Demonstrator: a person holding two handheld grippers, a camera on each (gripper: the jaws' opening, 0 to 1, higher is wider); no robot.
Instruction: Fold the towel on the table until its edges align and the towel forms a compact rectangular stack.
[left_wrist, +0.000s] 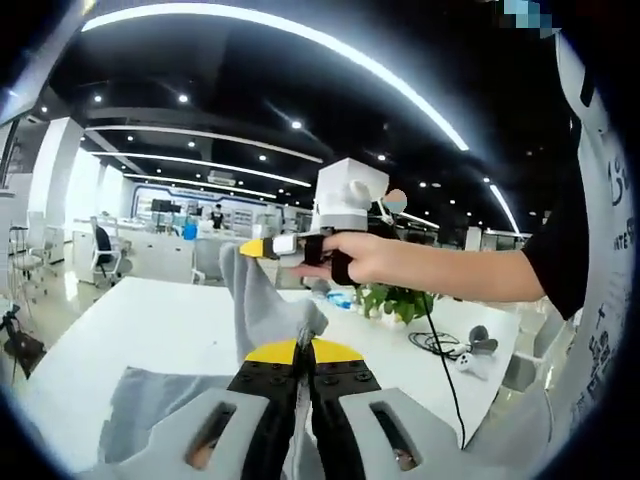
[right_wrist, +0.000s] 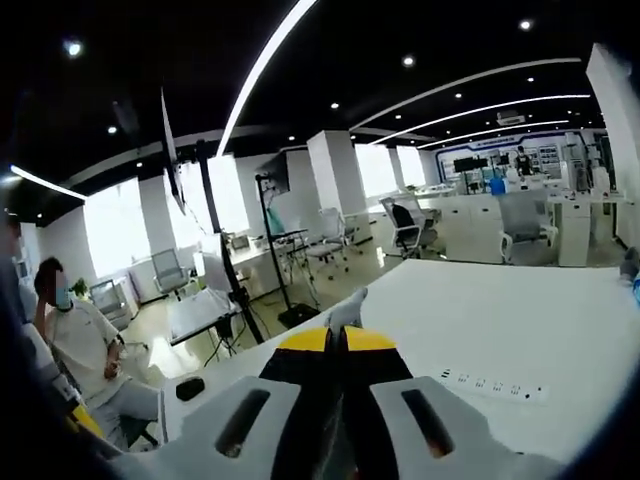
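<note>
Grey towel lifted off the white table, stretched between both tools; lower part still trails on the tabletop at the near edge. Left gripper jaws together, clamped on a towel corner, fabric bunched just above the yellow tips. In the left gripper view the right gripper, held in a person's hand, pinches the opposite corner higher up. In the right gripper view its jaws are closed on a small grey tuft. Beyond: potted plant, black cable, power strip, a seated person off the table.
</note>
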